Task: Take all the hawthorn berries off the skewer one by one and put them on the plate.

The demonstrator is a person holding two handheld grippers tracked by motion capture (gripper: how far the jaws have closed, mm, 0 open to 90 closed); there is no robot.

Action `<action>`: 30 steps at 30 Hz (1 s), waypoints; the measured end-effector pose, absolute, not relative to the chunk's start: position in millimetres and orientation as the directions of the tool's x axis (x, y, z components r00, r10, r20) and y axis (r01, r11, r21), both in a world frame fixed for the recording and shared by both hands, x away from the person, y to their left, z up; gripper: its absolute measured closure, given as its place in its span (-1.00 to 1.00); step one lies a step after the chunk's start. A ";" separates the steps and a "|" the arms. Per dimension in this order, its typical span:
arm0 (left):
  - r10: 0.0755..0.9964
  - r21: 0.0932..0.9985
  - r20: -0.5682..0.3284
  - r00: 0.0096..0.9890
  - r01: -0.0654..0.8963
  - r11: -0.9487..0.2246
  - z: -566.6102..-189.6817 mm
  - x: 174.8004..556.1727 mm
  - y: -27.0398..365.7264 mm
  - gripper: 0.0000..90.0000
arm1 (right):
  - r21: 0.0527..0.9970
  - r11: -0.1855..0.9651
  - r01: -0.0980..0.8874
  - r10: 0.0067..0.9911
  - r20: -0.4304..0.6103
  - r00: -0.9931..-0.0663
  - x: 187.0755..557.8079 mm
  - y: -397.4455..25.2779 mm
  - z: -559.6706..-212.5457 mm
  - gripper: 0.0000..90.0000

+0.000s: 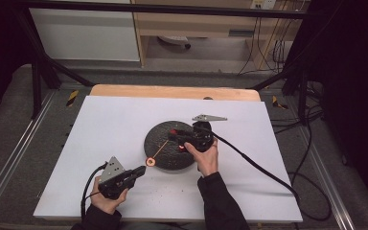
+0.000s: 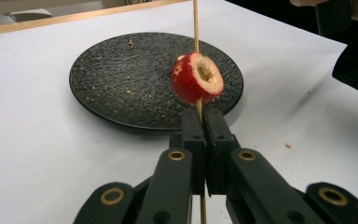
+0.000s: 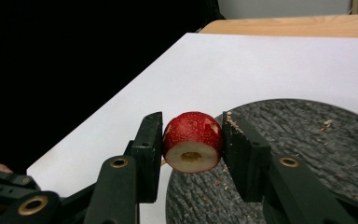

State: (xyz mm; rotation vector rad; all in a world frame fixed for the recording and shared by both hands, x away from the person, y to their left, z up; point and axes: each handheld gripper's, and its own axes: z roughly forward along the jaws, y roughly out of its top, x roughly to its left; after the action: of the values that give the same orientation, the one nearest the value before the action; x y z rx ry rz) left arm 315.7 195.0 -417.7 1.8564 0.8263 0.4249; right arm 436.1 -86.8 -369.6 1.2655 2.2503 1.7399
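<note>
My left gripper (image 2: 201, 112) is shut on a thin wooden skewer (image 2: 196, 23), just below a cored red fruit piece (image 2: 196, 78) threaded on it. In the high view that gripper (image 1: 142, 169) sits at the front left edge of the black plate (image 1: 165, 155), and the skewer (image 1: 160, 148) slants up and right across the plate. My right gripper (image 3: 192, 122) is shut on a second red fruit piece (image 3: 192, 141), cored side facing the camera, held over the plate's rim (image 3: 307, 140). From above, this gripper (image 1: 175, 134) is over the plate near the skewer's far end.
The plate (image 2: 121, 79) carries small crumbs and lies on a white sheet (image 1: 115, 124) over a wooden table (image 1: 172, 91). Cables (image 1: 258, 165) trail from both grippers across the sheet. A dark metal frame (image 1: 38, 72) surrounds the table.
</note>
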 end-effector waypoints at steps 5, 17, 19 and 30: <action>0.708 0.903 -0.077 0.702 0.351 -0.249 -418.0 315.9 195.2 0.96 | 0.821 0.043 0.570 0.619 0.425 -0.660 442.2 -91.7 -366.1 0.34; 0.711 0.903 -0.080 0.699 0.353 -0.245 -417.8 316.3 197.7 0.96 | 0.825 0.042 0.564 0.670 0.396 -0.629 459.0 -103.0 -360.6 0.34; 0.711 0.903 -0.081 0.698 0.354 -0.244 -417.8 316.3 197.9 0.96 | 0.824 0.042 0.565 0.679 0.391 -0.621 462.7 -104.7 -361.4 0.34; 0.716 0.905 -0.080 0.694 0.352 -0.240 -417.0 316.7 199.4 0.96 | 0.806 0.083 0.587 0.715 0.362 -0.598 479.5 -99.5 -386.3 0.34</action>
State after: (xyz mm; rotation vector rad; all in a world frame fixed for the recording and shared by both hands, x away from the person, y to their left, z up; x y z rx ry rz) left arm 316.7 199.4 -417.0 1.8476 0.8390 0.4305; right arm 479.5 -99.5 -386.3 1.3414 2.2154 1.5451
